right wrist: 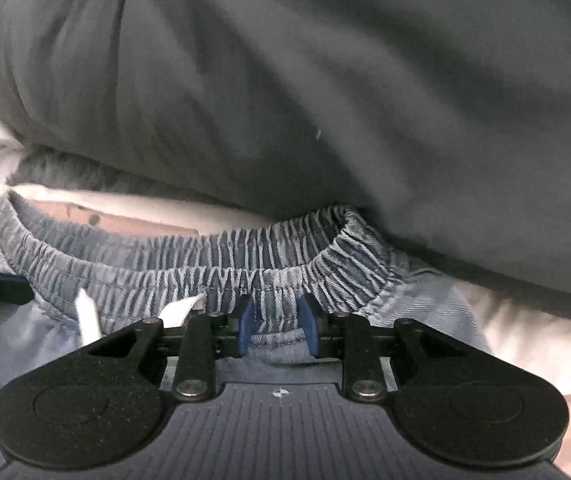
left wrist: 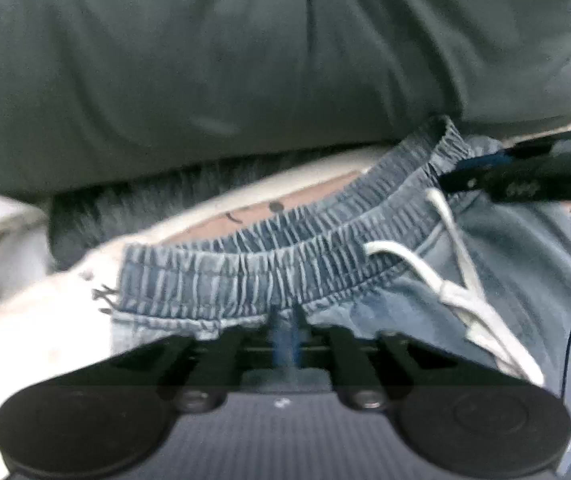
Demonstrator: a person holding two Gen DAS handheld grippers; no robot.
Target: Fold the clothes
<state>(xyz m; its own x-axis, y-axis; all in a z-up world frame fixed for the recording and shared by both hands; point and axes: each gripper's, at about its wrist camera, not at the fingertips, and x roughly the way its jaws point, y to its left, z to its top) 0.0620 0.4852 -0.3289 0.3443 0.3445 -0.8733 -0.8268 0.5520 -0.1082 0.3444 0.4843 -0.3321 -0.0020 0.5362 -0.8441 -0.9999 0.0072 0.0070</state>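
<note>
Pinching denim waistband (left wrist: pixel 269 264), right gripper (right wrist: pixel 277 328) apart

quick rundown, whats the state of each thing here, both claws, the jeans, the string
left claw: shut, pinching the jeans just under the waistband
right claw: open, blue pads either side of the denim below the waistband
jeans: unfolded, elastic waistband bunched and gaping open
drawstring: hanging loose across the front; whether it is knotted is unclear
grey top: on the person, hanging just behind the jeans
</note>
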